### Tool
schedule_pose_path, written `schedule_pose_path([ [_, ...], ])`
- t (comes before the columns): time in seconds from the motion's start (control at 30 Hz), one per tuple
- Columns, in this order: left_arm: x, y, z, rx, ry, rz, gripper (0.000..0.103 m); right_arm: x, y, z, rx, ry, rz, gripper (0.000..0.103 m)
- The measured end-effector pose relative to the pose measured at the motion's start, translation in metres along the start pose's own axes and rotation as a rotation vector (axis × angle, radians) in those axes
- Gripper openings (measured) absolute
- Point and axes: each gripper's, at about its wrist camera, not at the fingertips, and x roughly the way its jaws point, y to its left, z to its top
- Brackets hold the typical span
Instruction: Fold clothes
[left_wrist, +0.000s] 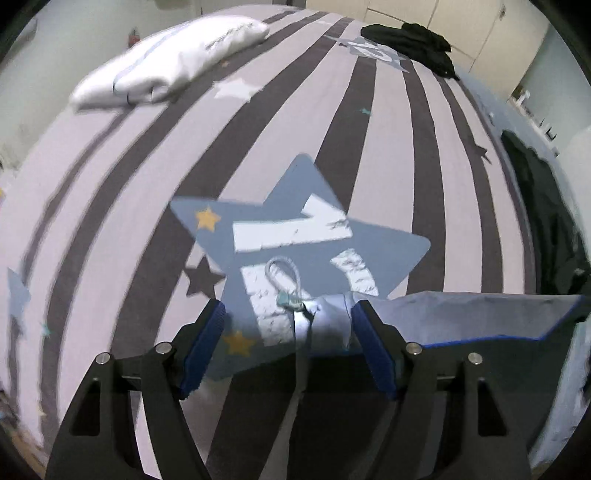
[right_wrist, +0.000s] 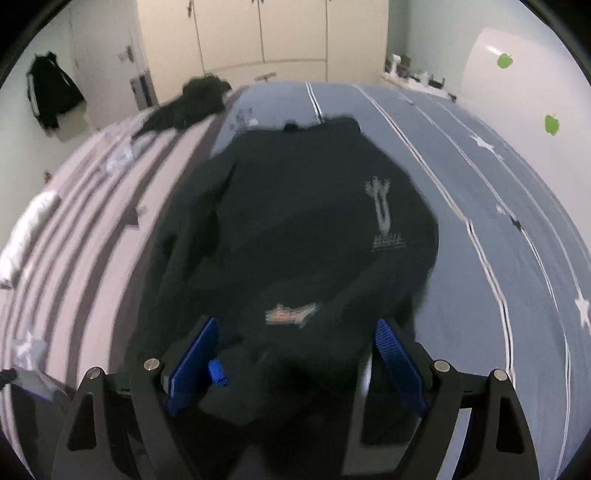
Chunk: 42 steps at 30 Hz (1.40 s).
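One dark sweatshirt lies lengthwise, collar toward wardrobe; right tool & left tool both agape, nothing gripped.

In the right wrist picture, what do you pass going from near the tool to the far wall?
Tool → black sweatshirt → crumpled black clothes → cream wardrobe doors.

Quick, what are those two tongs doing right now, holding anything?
Left tongs: open, a light blue cloth between them, not pinched.
Right tongs: open wide over the dark sweatshirt, gripping nothing.
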Motion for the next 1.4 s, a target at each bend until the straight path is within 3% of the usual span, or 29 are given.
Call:
schedule_pose_path([
  [0.1, 0.009, -0.004, -0.003, 0.022, 0.039, -0.099, 0.07, 0.004, -0.007, -0.023, 0.062, 0.029, -0.041, 0.084],
  [0.23, 0.023, -0.025, -0.005, 0.123, 0.032, -0.095, 0.075, 0.007, -0.021, -0.052, 0.085, 0.072, -0.095, 0.084],
  [0.3, 0.025, -0.028, -0.004, 0.121, 0.017, -0.136, 0.074, 0.011, -0.025, -0.061, 0.061, 0.09, -0.119, 0.084],
  [0.33, 0.023, -0.029, -0.004, 0.118, 0.005, -0.168, 0.059, 0.012, -0.027, -0.064, 0.051, 0.093, -0.125, 0.084],
  [0.37, 0.022, -0.034, -0.004, 0.139, 0.003, -0.198, 0.035, 0.012, -0.029, -0.066, 0.045, 0.094, -0.129, 0.084],
  [0.4, 0.019, -0.038, -0.006, 0.162, 0.003, -0.212, 0.03, 0.011, -0.031, -0.067, 0.041, 0.094, -0.133, 0.084],
  [0.47, 0.012, -0.045, -0.01, 0.196, 0.002, -0.247, 0.011, 0.01, -0.035, -0.069, 0.037, 0.097, -0.145, 0.083],
  [0.53, -0.001, -0.053, -0.016, 0.207, 0.003, -0.308, 0.011, 0.009, -0.041, -0.074, 0.035, 0.099, -0.15, 0.083],
  [0.7, -0.04, -0.085, -0.036, 0.235, 0.005, -0.408, 0.011, 0.003, -0.064, -0.087, 0.011, 0.111, -0.181, 0.083],
  [0.73, -0.049, -0.091, -0.041, 0.231, -0.002, -0.417, 0.015, 0.002, -0.071, -0.09, 0.011, 0.116, -0.187, 0.083],
  [0.8, -0.067, -0.095, -0.05, 0.213, -0.02, -0.401, 0.033, -0.002, -0.086, -0.098, 0.019, 0.126, -0.191, 0.083],
  [0.83, -0.075, -0.09, -0.054, 0.19, -0.042, -0.371, 0.054, -0.004, -0.093, -0.102, 0.022, 0.13, -0.189, 0.083],
  [0.87, -0.081, -0.084, -0.058, 0.163, -0.066, -0.336, 0.066, -0.007, -0.099, -0.107, 0.018, 0.133, -0.18, 0.083],
  [1.03, -0.105, -0.035, -0.074, 0.026, -0.142, -0.205, 0.068, -0.038, -0.096, -0.114, -0.019, 0.095, -0.148, 0.083],
  [1.17, -0.098, 0.0, -0.084, 0.018, -0.129, -0.127, 0.068, -0.08, -0.067, -0.117, -0.04, 0.044, -0.066, 0.084],
  [1.3, -0.07, 0.034, -0.089, 0.009, -0.081, -0.081, 0.068, -0.098, -0.01, -0.122, -0.027, 0.056, 0.046, 0.084],
  [1.4, -0.055, 0.056, -0.085, 0.002, -0.063, -0.104, 0.068, -0.1, 0.053, -0.125, -0.024, 0.059, 0.127, 0.084],
])
